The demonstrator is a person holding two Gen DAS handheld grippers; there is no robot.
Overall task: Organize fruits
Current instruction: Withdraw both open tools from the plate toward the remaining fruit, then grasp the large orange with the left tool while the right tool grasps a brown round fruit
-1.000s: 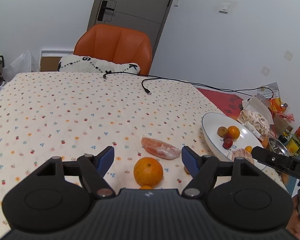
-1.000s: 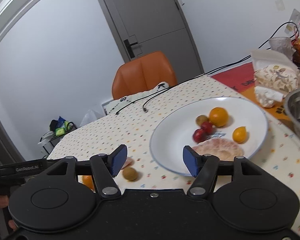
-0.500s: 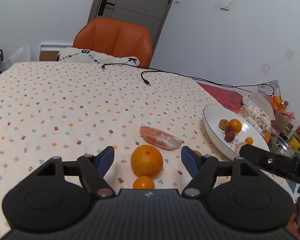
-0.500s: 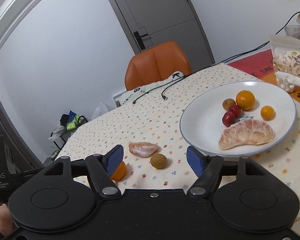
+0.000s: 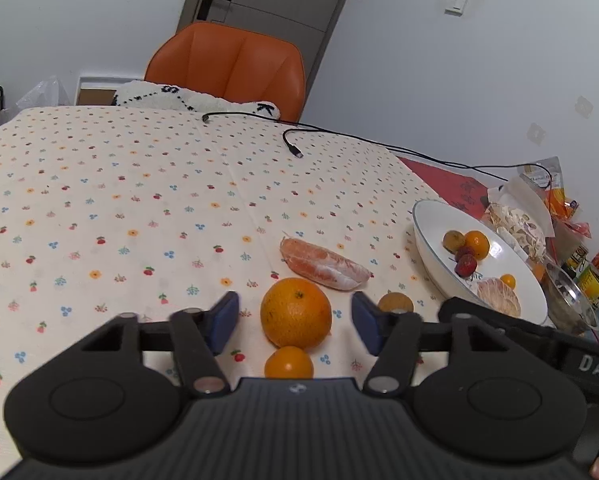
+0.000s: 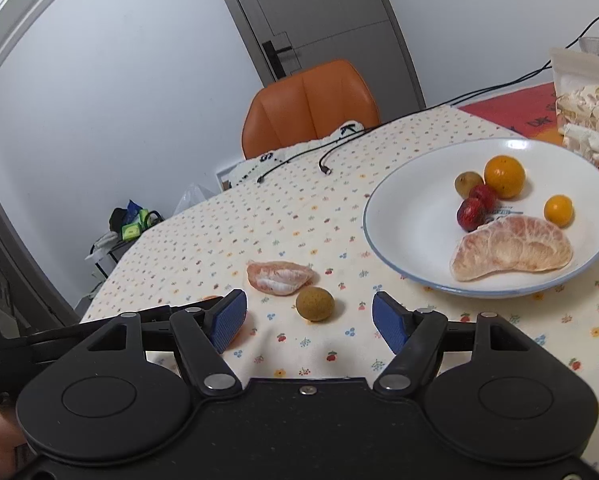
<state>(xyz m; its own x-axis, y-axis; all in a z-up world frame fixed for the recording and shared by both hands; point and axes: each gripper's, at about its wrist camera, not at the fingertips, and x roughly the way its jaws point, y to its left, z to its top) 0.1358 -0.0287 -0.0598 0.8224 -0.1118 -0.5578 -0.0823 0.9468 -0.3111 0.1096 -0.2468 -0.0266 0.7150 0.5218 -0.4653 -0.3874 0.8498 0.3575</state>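
Observation:
My left gripper (image 5: 295, 322) is open above the floral tablecloth, and a large orange (image 5: 296, 312) sits between its blue pads without touching them. A small orange (image 5: 288, 363) lies just nearer, a peeled pomelo segment (image 5: 324, 263) just beyond. My right gripper (image 6: 309, 320) is open too, with a small brown-green round fruit (image 6: 314, 303) lying between its fingertips on the cloth, and the same pomelo segment (image 6: 280, 276) behind it. The white plate (image 6: 395, 216) at the right holds an orange, a small orange, two red fruits, a brown fruit and a big pomelo piece (image 6: 511, 248).
An orange chair (image 5: 227, 68) with a white cushion stands at the table's far edge. Black cables (image 5: 291, 146) cross the far cloth. Snack bags (image 6: 583, 100) and a metal bowl (image 5: 571, 300) crowd the right end beyond the plate. A hand shows at each view's lower corner.
The right gripper has swung left from over the plate, so the small brown-green fruit now lies between its fingers. The left gripper pulled back slightly, bringing the small orange into view.

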